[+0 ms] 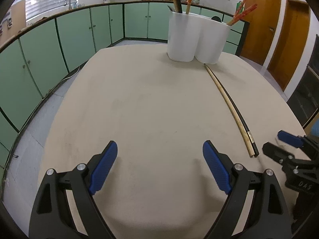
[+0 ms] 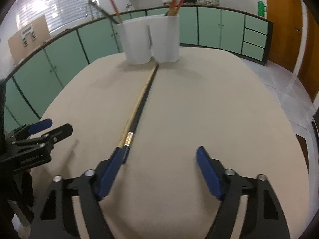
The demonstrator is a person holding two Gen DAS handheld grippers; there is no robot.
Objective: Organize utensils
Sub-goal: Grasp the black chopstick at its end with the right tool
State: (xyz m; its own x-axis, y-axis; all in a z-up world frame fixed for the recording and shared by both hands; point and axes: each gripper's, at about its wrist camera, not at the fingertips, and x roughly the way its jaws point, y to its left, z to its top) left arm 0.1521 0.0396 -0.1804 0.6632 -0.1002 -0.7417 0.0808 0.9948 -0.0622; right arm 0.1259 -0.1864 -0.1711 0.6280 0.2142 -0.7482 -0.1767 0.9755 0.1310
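A pair of long chopsticks (image 1: 231,109), one tan and one black, lies flat on the beige table (image 1: 149,119), running from the white double-cup holder (image 1: 197,37) toward the near right. The holder contains red and dark chopsticks. In the right wrist view the pair (image 2: 139,107) runs from the holder (image 2: 149,39) to my right gripper's left pad (image 2: 108,171), its near end just beside that pad. My right gripper (image 2: 159,171) is open and empty, and also shows in the left wrist view (image 1: 279,145). My left gripper (image 1: 159,167) is open and empty over bare table.
Green cabinets (image 1: 69,39) line the walls beyond the table. Wooden doors (image 1: 279,35) stand at the right. The table edge curves near on both sides. My left gripper shows at the left in the right wrist view (image 2: 49,129).
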